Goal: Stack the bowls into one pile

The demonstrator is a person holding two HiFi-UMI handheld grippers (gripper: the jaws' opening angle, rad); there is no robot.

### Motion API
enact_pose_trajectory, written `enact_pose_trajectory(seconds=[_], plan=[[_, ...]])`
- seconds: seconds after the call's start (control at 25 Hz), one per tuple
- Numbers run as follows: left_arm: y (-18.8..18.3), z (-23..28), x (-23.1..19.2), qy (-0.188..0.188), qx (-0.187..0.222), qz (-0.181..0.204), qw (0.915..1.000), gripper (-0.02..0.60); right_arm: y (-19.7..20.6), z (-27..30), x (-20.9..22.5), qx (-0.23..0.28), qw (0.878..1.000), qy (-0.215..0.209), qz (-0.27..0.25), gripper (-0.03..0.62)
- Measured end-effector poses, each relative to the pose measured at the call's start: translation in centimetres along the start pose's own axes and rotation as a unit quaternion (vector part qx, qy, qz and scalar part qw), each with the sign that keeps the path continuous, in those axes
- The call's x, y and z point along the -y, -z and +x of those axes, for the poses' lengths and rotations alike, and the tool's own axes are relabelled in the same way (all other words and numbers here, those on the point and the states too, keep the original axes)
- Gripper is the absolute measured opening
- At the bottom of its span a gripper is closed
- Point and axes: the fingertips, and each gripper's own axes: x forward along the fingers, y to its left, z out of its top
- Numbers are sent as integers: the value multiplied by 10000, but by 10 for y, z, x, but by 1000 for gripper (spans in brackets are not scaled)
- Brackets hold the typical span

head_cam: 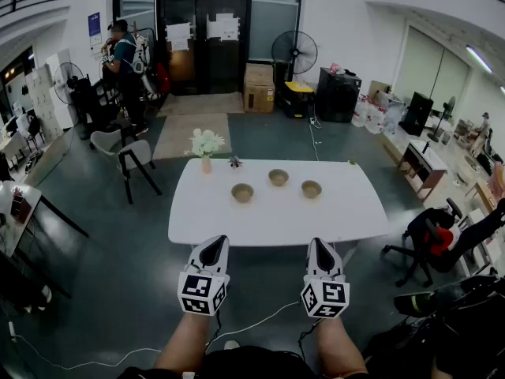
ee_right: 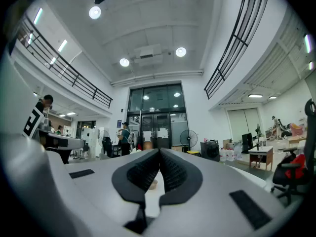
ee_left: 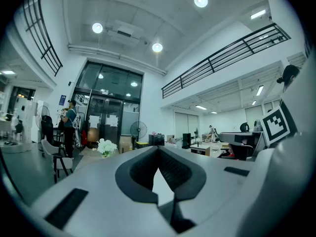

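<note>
Three tan bowls stand apart on the white table [head_cam: 276, 215]: one at the left [head_cam: 242, 193], one further back in the middle [head_cam: 278, 177], one at the right [head_cam: 311, 189]. Both grippers are held level in front of the table's near edge, short of the bowls. My left gripper [head_cam: 214, 247] has its jaws together with nothing in them, as the left gripper view [ee_left: 158, 149] shows. My right gripper [head_cam: 319, 248] is likewise shut and empty [ee_right: 159, 151]. Only a strip of white table shows under each pair of jaws.
A vase of white flowers [head_cam: 206, 145] and a small dark item [head_cam: 234, 162] stand at the table's back left. A grey chair [head_cam: 130, 155] is left of the table, an office chair [head_cam: 430, 239] at its right. A person [head_cam: 122, 54] stands far back. A cable [head_cam: 260, 314] lies on the floor.
</note>
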Motion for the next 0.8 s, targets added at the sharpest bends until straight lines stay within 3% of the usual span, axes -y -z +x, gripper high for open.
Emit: enact_pose_trajectory(seconds=[0.32, 0.8], plan=[[4, 13, -23, 64, -59, -41, 10000, 11, 9, 26, -8, -141, 9998, 146, 54, 15], [9, 42, -68, 482, -53, -57, 9988, 11, 20, 65, -30, -137, 9979, 619, 98, 15]])
